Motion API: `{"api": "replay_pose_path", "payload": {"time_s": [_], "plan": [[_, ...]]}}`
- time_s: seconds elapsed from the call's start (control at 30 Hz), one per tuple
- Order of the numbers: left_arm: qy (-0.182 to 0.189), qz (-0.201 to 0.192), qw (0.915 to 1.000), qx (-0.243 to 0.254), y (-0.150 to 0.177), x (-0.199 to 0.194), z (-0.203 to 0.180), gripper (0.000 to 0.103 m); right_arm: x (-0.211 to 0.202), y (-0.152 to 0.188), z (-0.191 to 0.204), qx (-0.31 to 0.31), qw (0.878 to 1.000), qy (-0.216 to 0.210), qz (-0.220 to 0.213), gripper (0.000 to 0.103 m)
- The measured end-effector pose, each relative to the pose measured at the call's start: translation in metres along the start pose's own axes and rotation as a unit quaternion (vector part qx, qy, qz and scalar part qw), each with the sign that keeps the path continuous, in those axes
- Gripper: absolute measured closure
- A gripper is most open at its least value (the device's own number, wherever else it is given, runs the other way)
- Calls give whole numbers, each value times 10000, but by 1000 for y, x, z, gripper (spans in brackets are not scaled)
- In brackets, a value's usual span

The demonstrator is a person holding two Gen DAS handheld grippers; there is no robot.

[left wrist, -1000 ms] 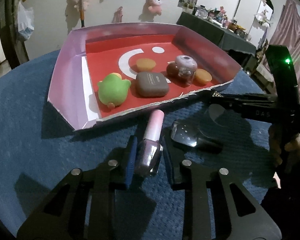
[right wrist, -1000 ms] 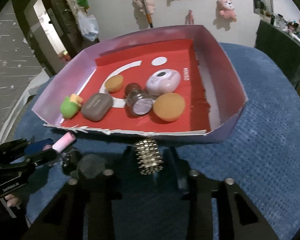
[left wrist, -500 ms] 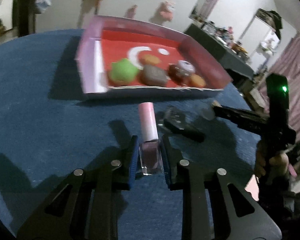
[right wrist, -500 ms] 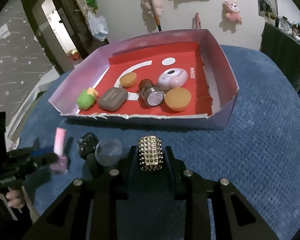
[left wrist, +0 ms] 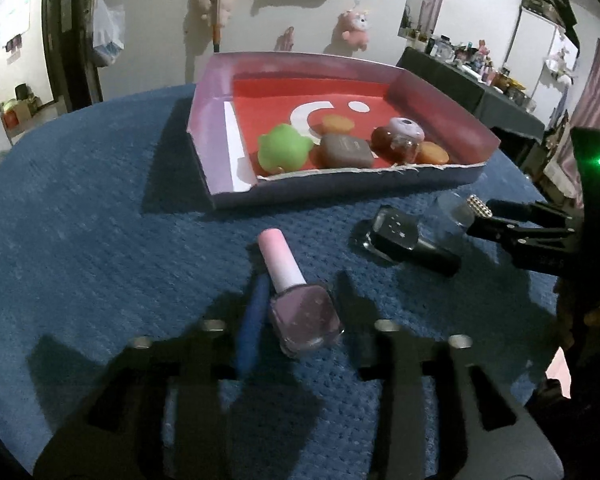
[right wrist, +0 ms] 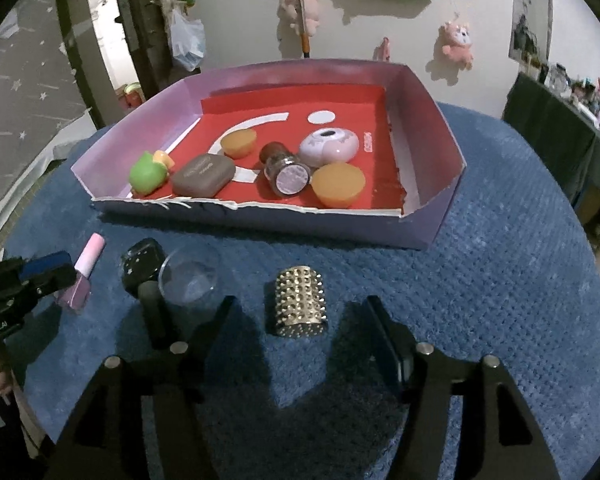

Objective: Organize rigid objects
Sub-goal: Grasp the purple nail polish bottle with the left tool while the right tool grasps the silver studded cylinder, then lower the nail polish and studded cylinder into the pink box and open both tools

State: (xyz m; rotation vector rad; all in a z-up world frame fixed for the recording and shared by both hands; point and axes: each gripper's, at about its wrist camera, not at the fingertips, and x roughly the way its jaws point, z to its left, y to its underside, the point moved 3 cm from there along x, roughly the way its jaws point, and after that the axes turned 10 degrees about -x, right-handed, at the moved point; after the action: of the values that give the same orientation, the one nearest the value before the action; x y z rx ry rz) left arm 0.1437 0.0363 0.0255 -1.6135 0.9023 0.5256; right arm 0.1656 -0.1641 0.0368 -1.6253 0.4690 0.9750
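My left gripper (left wrist: 300, 316) stood with fingers spread, the polish bottle (left wrist: 300, 304) lying between them on the blue cloth (left wrist: 100, 240), pink cap pointing toward the tray (left wrist: 216, 128). Gaps showed on both sides of the glass; neither pad touched it. From the right wrist view the same bottle (right wrist: 82, 276) lay near the left gripper's blue-tipped fingers (right wrist: 48, 266).

My right gripper (right wrist: 300, 324) was also wide open. The studded cylinder (right wrist: 300, 300) stood upright on the cloth between its fingers, apart from both. In the left view the cylinder was mostly hidden behind the right gripper's tip (left wrist: 496, 220).

Between the two items, near the tray's front wall: a black bottle (right wrist: 144, 268) on its side, and a clear dome (right wrist: 188, 280) just beside it, touching or nearly so; I could not tell which.

Inside the tray, in a loose row: green toy (right wrist: 146, 174), brown case (right wrist: 204, 174), small orange cup (right wrist: 240, 142), brown jar (right wrist: 284, 172) lying on its side, lilac round case (right wrist: 330, 146), larger orange cup (right wrist: 338, 184). Jar, lilac case and larger cup sat close together.
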Motion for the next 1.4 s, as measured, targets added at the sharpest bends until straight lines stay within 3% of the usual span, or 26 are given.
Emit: {"api": "replay_pose_path", "payload": {"time_s": [0.03, 0.07, 0.2, 0.33, 0.43, 0.53, 0.57, 0.6, 0.63, 0.67, 0.77, 1.23, 1.4], "plan": [[-3, -49, 10000, -52, 2, -1, 0, 28, -1, 0, 1, -53, 10000, 61, -10, 35], [0, -139, 9999, -92, 3, -4, 1, 26, -2, 0, 1, -92, 9999, 92, -20, 32], [-53, -240, 9996, -119, 5, -8, -1, 26, -1, 3, 0, -122, 9999, 72, 7, 30], [-553, -235, 9982, -62, 10, -4, -3, 26, 1, 6, 0, -230, 9995, 223, 48, 30], [-628, -132, 9978, -176, 14, 4, -3, 26, 4, 6, 1, -293, 9994, 188, 82, 30], [-724, -26, 9969, -294, 18, 12, -1, 32, 7, 2, 1, -442, 9985, 315, 121, 30], [-841, -97, 9961, -242, 18, 12, -2, 42, 9, 1, 1, -495, 9981, 330, 153, 30], [-955, -126, 9952, -178, 19, 12, -3, 46, 11, 0, 1, -525, 9980, 314, 173, 32], [-889, -142, 9958, -190, 18, 11, -4, 54, 11, -1, 1, -534, 9981, 251, 158, 35], [-817, -131, 9963, -214, 18, 11, -5, 65, 11, -2, 1, -532, 9984, 156, 141, 45], [-783, -130, 9965, -263, 16, 9, -6, 65, 10, -5, 5, -583, 9982, 47, 94, 76], [-470, -334, 9983, 16, 7, -13, -28, 65, -9, -8, 7, -517, 9986, -19, -137, 76], [-113, -481, 9984, 262, -30, -30, -41, 65, -25, -35, 5, -520, 9975, -311, -371, 76]]}}
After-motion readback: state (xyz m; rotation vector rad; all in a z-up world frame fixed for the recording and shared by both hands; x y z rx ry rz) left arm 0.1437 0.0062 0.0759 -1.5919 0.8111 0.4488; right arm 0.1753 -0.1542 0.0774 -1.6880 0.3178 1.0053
